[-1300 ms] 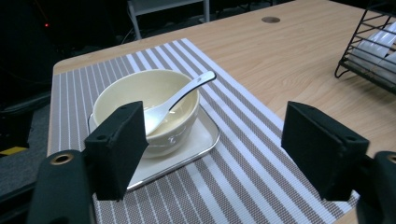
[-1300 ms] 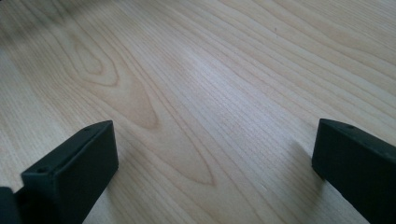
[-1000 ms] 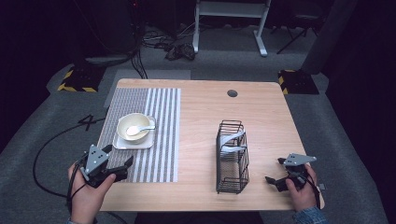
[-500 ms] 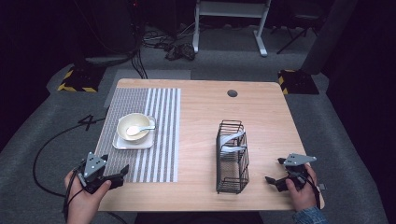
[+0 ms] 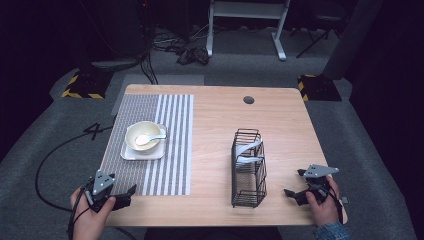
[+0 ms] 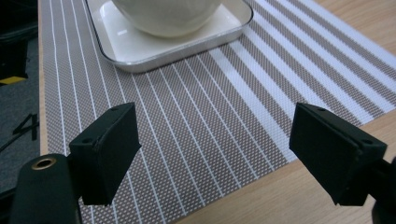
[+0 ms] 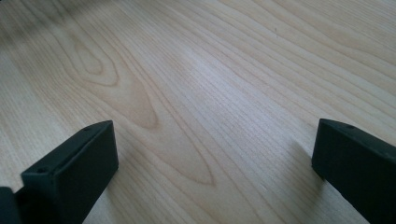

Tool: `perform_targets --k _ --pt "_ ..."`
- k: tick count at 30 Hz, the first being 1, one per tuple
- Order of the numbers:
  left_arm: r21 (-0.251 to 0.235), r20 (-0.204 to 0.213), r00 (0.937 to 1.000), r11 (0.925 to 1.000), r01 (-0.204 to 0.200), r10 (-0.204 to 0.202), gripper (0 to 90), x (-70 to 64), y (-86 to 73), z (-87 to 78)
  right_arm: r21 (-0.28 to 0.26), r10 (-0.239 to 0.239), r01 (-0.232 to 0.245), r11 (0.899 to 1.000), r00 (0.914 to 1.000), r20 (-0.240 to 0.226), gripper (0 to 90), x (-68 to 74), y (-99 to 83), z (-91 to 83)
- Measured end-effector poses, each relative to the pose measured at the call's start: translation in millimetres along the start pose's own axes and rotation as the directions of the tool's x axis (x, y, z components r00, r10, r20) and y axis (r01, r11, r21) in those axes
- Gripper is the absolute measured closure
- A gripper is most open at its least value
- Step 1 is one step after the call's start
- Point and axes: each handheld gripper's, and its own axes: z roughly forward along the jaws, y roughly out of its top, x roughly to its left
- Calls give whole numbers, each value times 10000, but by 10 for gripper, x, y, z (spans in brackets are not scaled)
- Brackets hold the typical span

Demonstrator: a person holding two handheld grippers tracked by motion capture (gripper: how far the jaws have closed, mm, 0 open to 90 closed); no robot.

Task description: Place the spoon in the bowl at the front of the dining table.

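A cream bowl (image 5: 144,136) with a white spoon (image 5: 147,138) in it sits on a white square plate (image 5: 131,154), on the left half of a striped placemat (image 5: 170,150). My left gripper (image 5: 125,196) hovers open at the mat's near left corner. In the left gripper view its jaws stand wide apart (image 6: 215,144) over the mat (image 6: 210,107), with the plate (image 6: 140,46) and bowl (image 6: 168,16) ahead. My right gripper (image 5: 295,183) is open over bare wood near the table's front right, right of a black wire rack (image 5: 248,167); its jaws (image 7: 212,158) hold nothing.
The wire rack holds two white pieces (image 5: 248,148) in its far half. The wooden table (image 5: 215,125) has a dark round hole (image 5: 248,100) near its far edge. Cables and a white frame lie on the grey floor beyond.
My left gripper has drawn back a little toward the table's front left corner, off the mat's edge. The right gripper has stayed where it was.
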Motion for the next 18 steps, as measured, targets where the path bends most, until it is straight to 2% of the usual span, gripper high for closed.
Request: perform_targets --k 4,11,16,18 --pt "359 200 9997 9992 -167 160 160 -2 -58 44 -1 -1 1 10000 10000 0 4 0 0 0" --pt "557 314 9993 9982 -201 184 160 -8 -135 96 -1 -3 3 10000 10000 -2 4 0 0 0" --pt "1027 303 9990 9941 -353 324 161 -8 -168 150 -2 -4 4 10000 10000 -1 4 0 0 0" --pt "1128 469 9984 9930 -356 304 160 -14 -182 170 -3 -4 4 10000 10000 1 4 0 0 0"
